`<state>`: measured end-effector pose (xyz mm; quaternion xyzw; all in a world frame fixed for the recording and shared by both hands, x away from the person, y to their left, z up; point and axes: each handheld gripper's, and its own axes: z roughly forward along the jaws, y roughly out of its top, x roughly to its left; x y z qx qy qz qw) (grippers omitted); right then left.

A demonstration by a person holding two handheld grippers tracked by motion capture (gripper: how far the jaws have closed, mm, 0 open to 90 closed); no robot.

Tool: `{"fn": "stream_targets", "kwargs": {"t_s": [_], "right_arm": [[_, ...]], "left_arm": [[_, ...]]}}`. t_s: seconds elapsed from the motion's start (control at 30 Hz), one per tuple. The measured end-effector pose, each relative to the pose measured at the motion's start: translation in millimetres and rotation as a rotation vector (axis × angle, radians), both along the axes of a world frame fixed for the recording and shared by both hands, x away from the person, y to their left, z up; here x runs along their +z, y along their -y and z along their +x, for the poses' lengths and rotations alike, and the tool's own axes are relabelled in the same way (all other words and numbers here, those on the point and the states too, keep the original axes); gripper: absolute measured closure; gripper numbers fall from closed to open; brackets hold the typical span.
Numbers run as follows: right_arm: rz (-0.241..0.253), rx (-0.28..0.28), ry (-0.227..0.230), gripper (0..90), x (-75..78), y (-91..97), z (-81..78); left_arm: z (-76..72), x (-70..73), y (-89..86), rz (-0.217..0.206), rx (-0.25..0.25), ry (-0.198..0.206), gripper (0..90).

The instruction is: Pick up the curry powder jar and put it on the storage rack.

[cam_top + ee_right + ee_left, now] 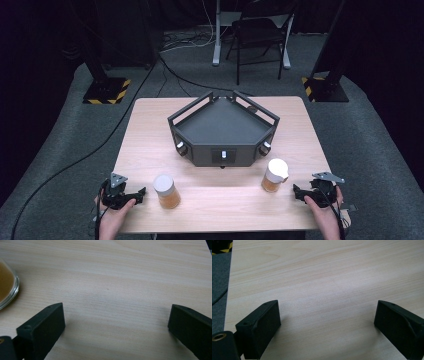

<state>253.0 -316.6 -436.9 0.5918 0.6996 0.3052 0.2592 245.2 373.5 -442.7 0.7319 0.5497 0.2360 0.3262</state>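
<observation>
Jars (166, 190) (274, 175) stand apart on the table (150, 130) — one near each wide-open, empty pair of tongs (141, 193) (296, 191) — likely for separate grabs.

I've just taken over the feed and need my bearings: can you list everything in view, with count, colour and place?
jars: 2, amber contents with white lids, near edge of table, one by each tool
tray: 1, dark grey, railed, centre of table
table: 1, light wood
chair: 1, black, folding, beyond the table
stand bases: 2, black with yellow stripes, on the floor at far left and far right
left tool: 1, black, open, over bare wood
right tool: 1, black, open, over bare wood
</observation>
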Motion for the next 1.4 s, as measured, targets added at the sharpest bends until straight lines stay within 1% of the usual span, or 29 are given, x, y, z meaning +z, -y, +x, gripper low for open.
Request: {"fn": "stream_targets", "kwargs": {"t_s": [0.07,0.17,0.23,0.3,0.4,0.43,0.47,0.5,0.53,0.6,0.63,0.67,0.7,0.77,0.93,0.97,1.03,1.2,1.3,1.33,1.4], "right_arm": [[0.0,0.001,-0.001,0.1,0.1,0.1,0.2],[0.0,0.001,-0.001,0.0,0.1,0.2,0.3],[0.0,0.002,-0.001,0.0,0.1,0.2,0.3],[0.0,0.002,-0.001,0.0,0.1,0.2,0.4],[0.0,0.002,-0.001,0.0,0.1,0.2,0.4],[0.0,0.002,-0.001,0.0,0.1,0.2,0.4],[0.0,0.002,-0.001,0.0,0.1,0.2,0.4],[0.0,0.002,-0.001,0.0,0.1,0.2,0.4],[0.0,0.002,-0.001,0.0,0.1,0.2,0.4],[0.0,0.002,-0.001,0.0,0.1,0.2,0.4],[0.0,0.002,-0.001,0.0,0.1,0.2,0.4],[0.0,0.002,-0.001,0.0,0.1,0.2,0.4],[0.0,0.002,-0.001,0.0,0.1,0.2,0.4],[0.0,0.002,-0.001,0.0,0.1,0.2,0.4],[0.0,0.002,-0.001,0.0,0.1,0.2,0.4],[0.0,0.002,-0.001,0.0,0.1,0.2,0.4],[0.0,0.002,0.0,0.0,0.0,0.3,0.4],[-0.001,0.003,0.0,0.0,0.0,0.4,0.5],[-0.001,0.003,0.0,0.0,0.0,0.4,0.5],[-0.001,0.003,0.0,0.0,0.0,0.4,0.5],[-0.001,0.003,0.0,0.0,0.0,0.4,0.5]], "left_arm": [[-0.4,0.0,-0.6,-0.001,-0.004,-0.001,5.7],[-1.4,-0.4,-5.4,-0.02,-0.013,0.0,5.7],[-0.9,1.8,-7.8,-0.03,-0.006,-0.013,4.8],[-1.5,3.6,-12.6,-0.047,-0.012,-0.019,3.0],[-5.3,8.2,-17.6,-0.058,-0.013,-0.01,2.9],[-7.1,9.7,-20.4,-0.07,-0.015,-0.004,2.9],[-7.1,9.7,-20.4,-0.07,-0.015,-0.004,2.9],[-9.7,12.3,-24.9,-0.085,-0.021,0.004,2.9],[-10.7,13.8,-27.0,-0.092,-0.026,0.007,2.9],[-13.3,17.1,-33.7,-0.116,-0.048,0.015,2.9],[-14.4,19.0,-35.2,-0.122,-0.053,0.018,2.9],[-16.0,21.9,-35.8,-0.119,-0.061,0.022,2.9],[-17.4,23.9,-35.1,-0.116,-0.062,0.027,3.0],[-17.7,29.4,-34.8,-0.109,-0.074,0.02,3.0],[-19.0,36.9,-36.5,-0.133,-0.113,0.023,3.3],[-20.5,41.3,-35.5,-0.131,-0.131,0.031,3.5],[-21.7,43.2,-34.6,-0.134,-0.137,0.037,3.8],[-26.7,55.6,-28.8,-0.129,-0.18,0.06,3.8],[-28.3,61.0,-25.7,-0.13,-0.205,0.066,3.8],[-28.6,62.7,-24.7,-0.133,-0.214,0.068,3.8],[-28.1,64.6,-24.8,-0.153,-0.239,0.069,3.8]]}}
